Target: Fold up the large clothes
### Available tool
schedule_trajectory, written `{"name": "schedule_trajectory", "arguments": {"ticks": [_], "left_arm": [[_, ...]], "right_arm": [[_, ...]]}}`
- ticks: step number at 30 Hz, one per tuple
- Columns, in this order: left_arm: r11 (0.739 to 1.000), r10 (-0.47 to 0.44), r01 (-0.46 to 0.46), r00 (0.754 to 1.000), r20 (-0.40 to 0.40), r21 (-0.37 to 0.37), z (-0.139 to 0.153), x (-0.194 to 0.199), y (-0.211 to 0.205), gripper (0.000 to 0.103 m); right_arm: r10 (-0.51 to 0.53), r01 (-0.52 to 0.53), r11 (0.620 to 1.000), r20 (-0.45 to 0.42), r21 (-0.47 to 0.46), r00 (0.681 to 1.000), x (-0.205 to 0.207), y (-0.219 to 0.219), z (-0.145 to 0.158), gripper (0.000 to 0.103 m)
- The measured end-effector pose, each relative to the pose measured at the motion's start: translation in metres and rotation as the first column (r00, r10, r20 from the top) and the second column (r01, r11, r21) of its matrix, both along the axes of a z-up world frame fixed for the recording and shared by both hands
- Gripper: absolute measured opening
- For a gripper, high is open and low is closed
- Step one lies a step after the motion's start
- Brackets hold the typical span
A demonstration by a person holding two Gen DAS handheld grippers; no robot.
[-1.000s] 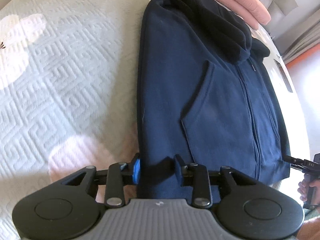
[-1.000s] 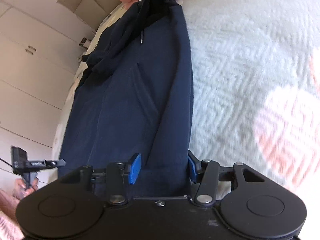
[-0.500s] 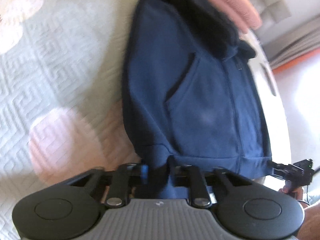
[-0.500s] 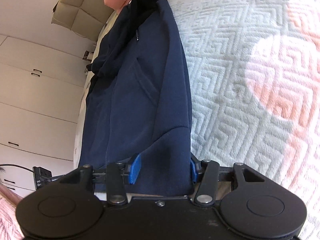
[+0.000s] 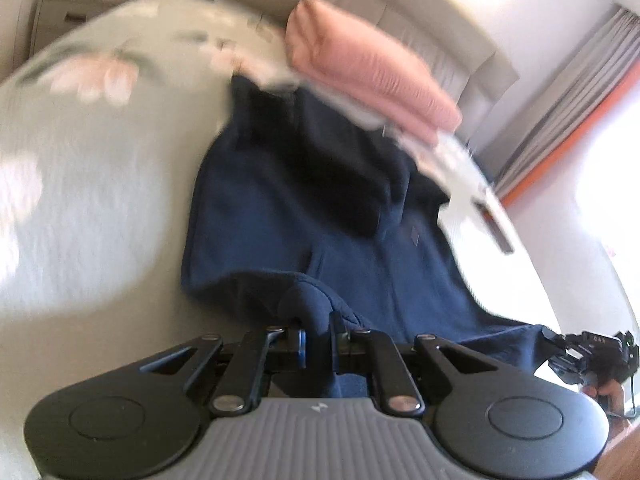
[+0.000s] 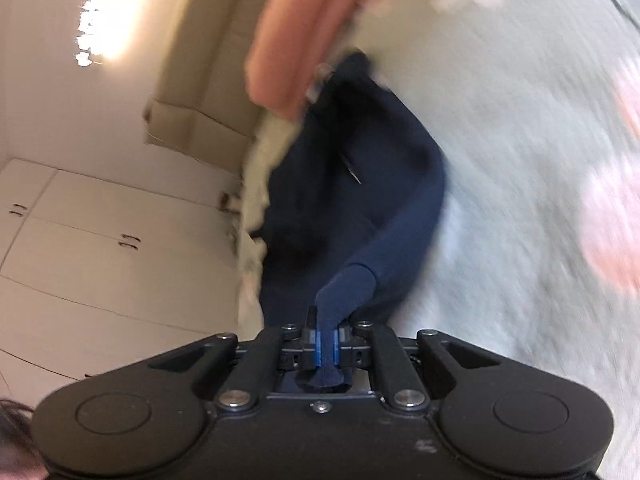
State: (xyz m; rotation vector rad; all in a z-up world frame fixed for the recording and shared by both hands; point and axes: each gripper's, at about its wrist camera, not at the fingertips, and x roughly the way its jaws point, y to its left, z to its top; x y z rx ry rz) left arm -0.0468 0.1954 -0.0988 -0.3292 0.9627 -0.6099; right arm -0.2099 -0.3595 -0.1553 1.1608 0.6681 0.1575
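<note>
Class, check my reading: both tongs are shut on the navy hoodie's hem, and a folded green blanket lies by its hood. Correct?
One error: the folded blanket is pink, not green, as the left wrist view shows. Both the left tongs and right tongs are indeed shut on the navy hoodie.

Pale green quilted bedspread (image 5: 100, 208) with pink flowers; beige padded headboard (image 5: 420, 36); grey curtain (image 5: 568, 96) beside a bright window; white wardrobe doors (image 6: 100, 248); folded pink blanket (image 5: 368, 68).

Left wrist camera sits low behind left gripper (image 5: 318, 344), close over bed (image 5: 92, 216), facing headboard. Right wrist camera likewise behind right gripper (image 6: 327, 346), tilted toward wardrobe. Both share navy hoodie (image 5: 320, 220), pink pillow (image 5: 368, 68).
</note>
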Motion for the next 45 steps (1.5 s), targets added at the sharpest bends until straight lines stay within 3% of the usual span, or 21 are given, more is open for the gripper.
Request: {"name": "schedule_trajectory", "arguments": {"ticks": [6, 11, 16, 19, 21, 29, 33, 36, 37, 38, 40, 42, 45], "left_arm": [[0.997, 0.074, -0.071, 0.992, 0.098, -0.035, 0.035, 0.063, -0.025, 0.012], [0.991, 0.134, -0.132, 0.969, 0.208, -0.026, 0.064, 0.124, -0.057, 0.012], [0.978, 0.210, -0.202, 0.945, 0.251, -0.054, 0.082, 0.186, -0.090, 0.012], [0.974, 0.228, -0.224, 0.939, 0.259, -0.045, 0.082, 0.230, -0.110, 0.012], [0.969, 0.245, -0.247, 0.937, 0.248, -0.023, 0.073, 0.259, -0.123, 0.012], [0.926, 0.374, -0.377, 0.924, 0.081, 0.021, 0.002, 0.352, -0.139, 0.012], [0.927, 0.365, -0.365, 0.931, 0.015, 0.088, -0.034, 0.380, -0.146, 0.018], [0.937, 0.326, -0.313, 0.944, -0.059, 0.154, -0.052, 0.407, -0.156, 0.030], [0.940, 0.318, -0.299, 0.943, -0.096, 0.166, -0.056, 0.415, -0.156, 0.032], [0.942, 0.315, -0.294, 0.940, -0.130, 0.160, -0.057, 0.420, -0.154, 0.033], [0.951, 0.300, -0.281, 0.941, -0.158, 0.132, -0.055, 0.425, -0.150, 0.043], [0.963, 0.251, -0.232, 0.958, -0.139, 0.137, -0.047, 0.427, -0.151, 0.056], [0.956, 0.191, -0.187, 0.982, 0.001, 0.225, -0.027, 0.424, -0.161, 0.091]], "right_arm": [[-0.038, 0.050, 0.995, 0.141, -0.083, 0.989, 0.052, -0.011, 0.053, 0.008], [-0.067, 0.097, 0.988, 0.230, -0.120, 0.971, 0.120, -0.025, 0.083, 0.008], [-0.115, 0.150, 0.982, 0.267, -0.113, 0.957, 0.194, -0.039, 0.094, 0.008], [-0.120, 0.167, 0.973, 0.266, -0.159, 0.956, 0.241, -0.052, 0.093, 0.008], [-0.134, 0.183, 0.965, 0.242, -0.190, 0.961, 0.276, -0.057, 0.087, 0.008], [-0.150, 0.165, 0.960, 0.081, -0.226, 0.985, 0.397, -0.069, 0.030, 0.008], [-0.152, 0.149, 0.955, 0.008, -0.256, 0.988, 0.429, -0.067, 0.006, 0.009], [-0.157, 0.125, 0.951, -0.093, -0.281, 0.983, 0.453, -0.068, -0.013, 0.013], [-0.158, 0.117, 0.951, -0.125, -0.285, 0.979, 0.460, -0.071, -0.017, 0.023], [-0.159, 0.112, 0.951, -0.145, -0.288, 0.977, 0.466, -0.073, -0.020, 0.045], [-0.192, 0.138, 0.926, -0.124, -0.352, 0.974, 0.468, -0.075, -0.013, 0.074], [-0.182, 0.143, 0.896, -0.054, -0.421, 0.982, 0.463, -0.072, 0.002, 0.078], [-0.041, 0.030, 0.839, -0.008, -0.544, 0.999, 0.463, -0.055, 0.025, 0.083]]}}
